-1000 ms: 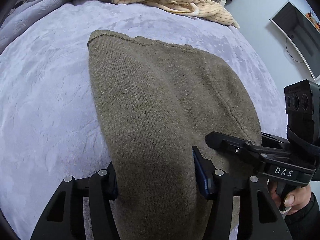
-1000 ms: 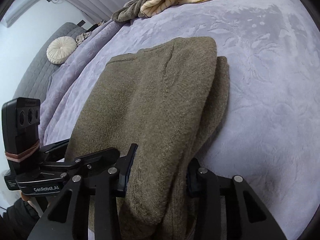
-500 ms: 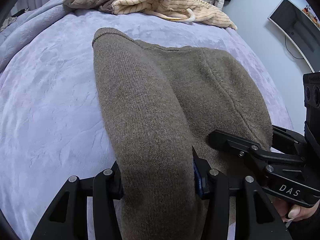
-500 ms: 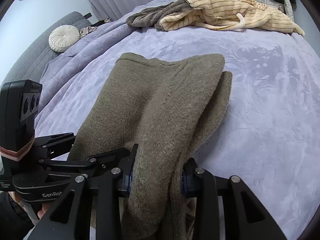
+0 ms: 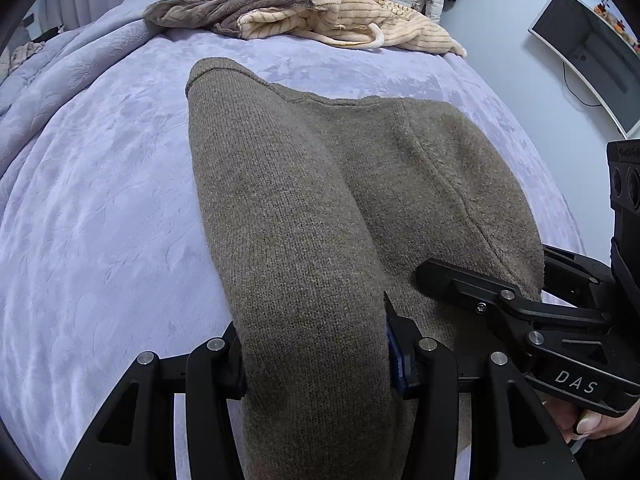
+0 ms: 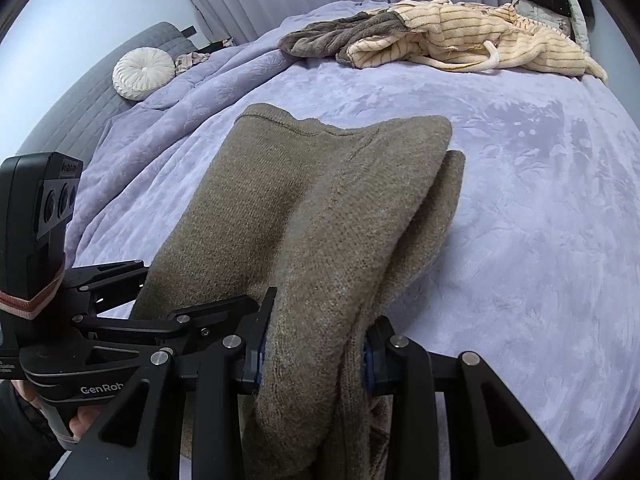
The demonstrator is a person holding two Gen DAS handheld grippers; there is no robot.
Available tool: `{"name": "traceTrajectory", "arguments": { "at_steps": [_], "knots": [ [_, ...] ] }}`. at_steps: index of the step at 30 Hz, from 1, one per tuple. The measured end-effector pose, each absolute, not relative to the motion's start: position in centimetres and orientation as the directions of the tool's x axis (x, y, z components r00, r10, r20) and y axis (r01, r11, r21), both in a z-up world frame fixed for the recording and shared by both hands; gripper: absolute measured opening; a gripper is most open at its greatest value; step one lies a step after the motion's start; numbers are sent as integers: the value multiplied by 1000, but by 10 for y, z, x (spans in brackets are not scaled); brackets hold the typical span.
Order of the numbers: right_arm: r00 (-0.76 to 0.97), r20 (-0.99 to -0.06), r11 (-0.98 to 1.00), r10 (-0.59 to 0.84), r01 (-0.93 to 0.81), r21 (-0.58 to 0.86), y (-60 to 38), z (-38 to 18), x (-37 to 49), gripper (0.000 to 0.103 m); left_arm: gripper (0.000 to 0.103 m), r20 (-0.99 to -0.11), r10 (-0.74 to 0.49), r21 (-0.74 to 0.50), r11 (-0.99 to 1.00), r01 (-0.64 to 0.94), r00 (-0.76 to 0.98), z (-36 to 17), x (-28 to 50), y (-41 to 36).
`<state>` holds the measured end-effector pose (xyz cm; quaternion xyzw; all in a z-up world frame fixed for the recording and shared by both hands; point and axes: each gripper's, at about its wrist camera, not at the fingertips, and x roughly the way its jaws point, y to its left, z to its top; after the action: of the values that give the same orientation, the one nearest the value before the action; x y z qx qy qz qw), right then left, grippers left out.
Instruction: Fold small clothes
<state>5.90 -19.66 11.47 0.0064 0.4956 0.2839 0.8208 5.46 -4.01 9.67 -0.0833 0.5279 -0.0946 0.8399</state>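
An olive knitted sweater [image 5: 304,184] lies lengthwise on the lilac bed cover [image 5: 100,208], its near end lifted off the bed. My left gripper [image 5: 316,364] is shut on a thick bunched fold at the sweater's near left side. My right gripper [image 6: 314,354] is shut on the bunched near right side of the same sweater [image 6: 320,200]. Each gripper shows in the other's view: the right one [image 5: 480,296] at lower right, the left one [image 6: 132,304] at lower left. The sweater's far hem rests on the bed. A narrower folded layer sticks out under its right edge.
A heap of cream striped and brown clothes [image 6: 432,36] lies at the far end of the bed. A round white cushion [image 6: 142,68] sits on a grey sofa at far left. A monitor [image 5: 588,52] stands on the wall side at right.
Both grippers have risen and pulled back with the sweater's near end, so more of the far bed and the clothes heap shows. The sweater's near part has lifted and bunched more tightly.
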Motion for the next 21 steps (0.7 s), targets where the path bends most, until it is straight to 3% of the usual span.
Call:
{"name": "traceTrajectory", "arguments": {
  "at_steps": [21],
  "knots": [
    [339,-816,831,467,-483,275,-173,114,-35,37,52,-877,-220,-219,974,51,427,93,-39,-24]
  ]
}}
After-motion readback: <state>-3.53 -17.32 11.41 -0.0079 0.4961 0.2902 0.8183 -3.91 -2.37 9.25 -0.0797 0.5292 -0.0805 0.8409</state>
